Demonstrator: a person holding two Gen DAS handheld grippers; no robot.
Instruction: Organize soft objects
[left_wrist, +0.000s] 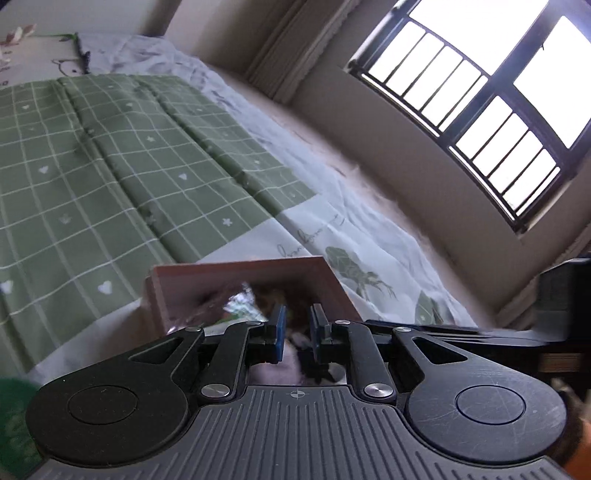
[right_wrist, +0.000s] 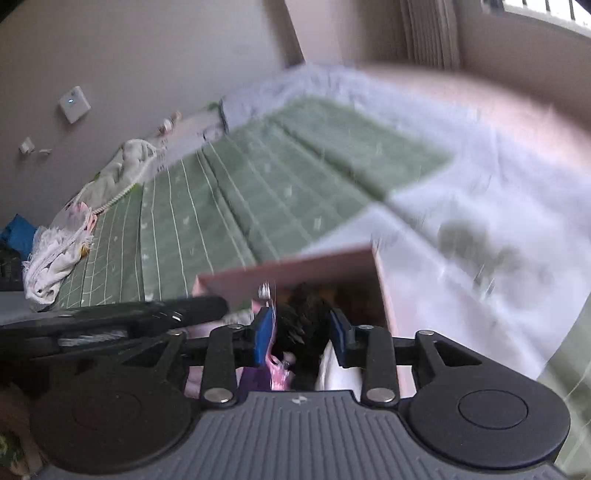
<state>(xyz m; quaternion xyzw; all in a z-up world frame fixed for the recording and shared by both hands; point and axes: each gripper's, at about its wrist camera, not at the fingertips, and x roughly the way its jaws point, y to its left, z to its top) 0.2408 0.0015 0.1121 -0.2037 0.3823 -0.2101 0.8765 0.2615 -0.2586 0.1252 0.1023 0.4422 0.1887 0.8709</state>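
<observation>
A pink open box (left_wrist: 236, 271) sits on the bed and holds soft toys and a crinkly wrapper (left_wrist: 240, 302). My left gripper (left_wrist: 295, 325) hovers over the box, jaws narrowly apart, with a furry toy (left_wrist: 291, 338) between the blue pads; whether it is gripped is unclear. In the right wrist view the same box (right_wrist: 295, 273) is below my right gripper (right_wrist: 301, 330), whose jaws stand partly open around a dark furry toy (right_wrist: 299, 317). Pink and white soft items (right_wrist: 280, 373) lie under it. The left gripper's black arm (right_wrist: 147, 314) crosses at the left.
The bed has a green checked quilt (left_wrist: 110, 166) and a white sheet (right_wrist: 480, 221). Crumpled cloths (right_wrist: 74, 229) lie at the quilt's far left edge. A barred window (left_wrist: 480, 92) and wall stand beyond the bed. The right view is motion-blurred.
</observation>
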